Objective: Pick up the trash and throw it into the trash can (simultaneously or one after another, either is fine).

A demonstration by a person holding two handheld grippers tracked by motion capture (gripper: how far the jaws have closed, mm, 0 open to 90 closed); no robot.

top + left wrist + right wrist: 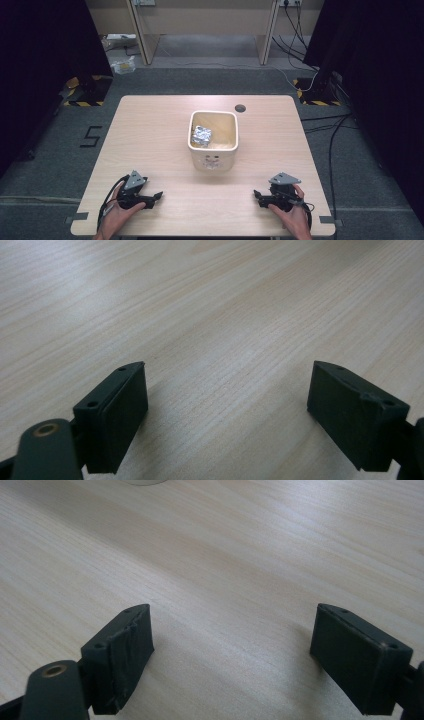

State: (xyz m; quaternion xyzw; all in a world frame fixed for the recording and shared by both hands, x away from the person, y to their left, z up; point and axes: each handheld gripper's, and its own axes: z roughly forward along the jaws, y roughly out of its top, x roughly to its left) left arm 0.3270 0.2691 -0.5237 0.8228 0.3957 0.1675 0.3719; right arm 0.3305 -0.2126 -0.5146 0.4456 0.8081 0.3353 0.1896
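Observation:
A cream square bin stands in the middle of the light wooden table, with a crumpled ball of silver foil inside it at the left. My left gripper rests near the table's front left edge, held by a hand, its jaws pointing right. My right gripper rests near the front right edge, jaws pointing left. Both stand open. In the left gripper view the gripper has bare wood between its pads; the right gripper likewise holds nothing.
A small round dark hole sits in the tabletop behind the bin. Beyond the table are grey carpet, a desk frame, cables at the right and black curtains at both sides.

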